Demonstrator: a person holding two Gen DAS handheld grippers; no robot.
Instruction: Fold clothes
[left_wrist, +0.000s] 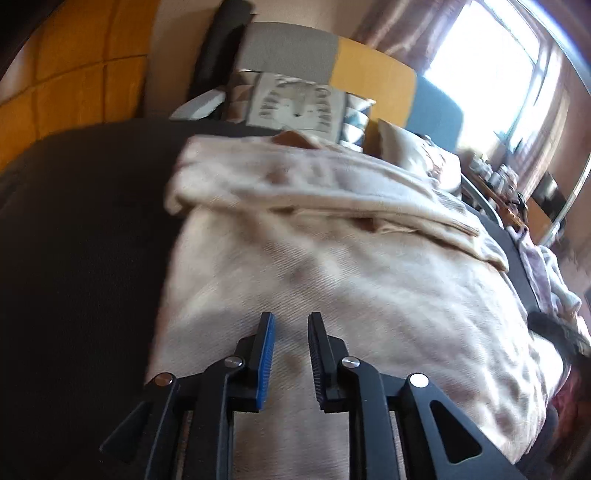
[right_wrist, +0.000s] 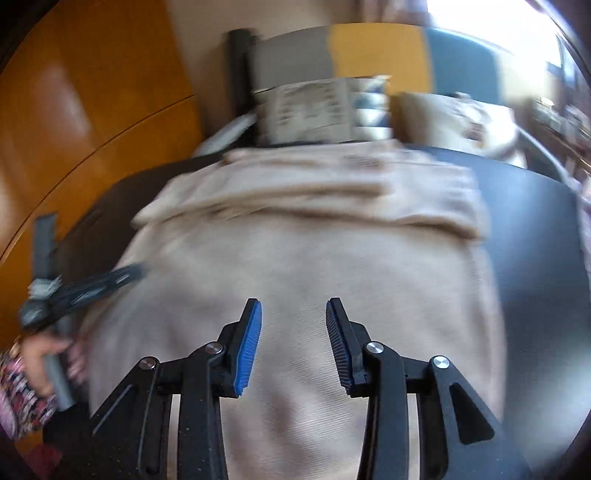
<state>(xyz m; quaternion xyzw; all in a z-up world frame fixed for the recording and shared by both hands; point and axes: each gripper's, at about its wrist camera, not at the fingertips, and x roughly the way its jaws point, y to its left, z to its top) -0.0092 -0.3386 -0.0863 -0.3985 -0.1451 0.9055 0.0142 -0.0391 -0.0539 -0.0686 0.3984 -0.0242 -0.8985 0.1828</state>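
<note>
A beige knitted garment (left_wrist: 332, 266) lies spread on a dark surface (left_wrist: 92, 221), with a folded band of its own cloth (left_wrist: 295, 192) lying across its far part. My left gripper (left_wrist: 291, 315) hovers over the near part of the garment, open by a narrow gap with nothing between its pads. In the right wrist view the same garment (right_wrist: 314, 251) fills the middle. My right gripper (right_wrist: 293, 301) stands open above it, holding nothing. The left gripper (right_wrist: 122, 275) shows blurred at the garment's left edge, held by a hand (right_wrist: 44, 354) in a patterned sleeve.
Patterned cushions (left_wrist: 295, 107) lean against a grey, yellow and blue backrest (left_wrist: 373, 77) behind the garment. An orange wooden cabinet (left_wrist: 74, 74) stands at the left, and a bright window (left_wrist: 480, 55) at the right. A pale pinkish cloth (left_wrist: 543, 266) lies at the surface's right edge.
</note>
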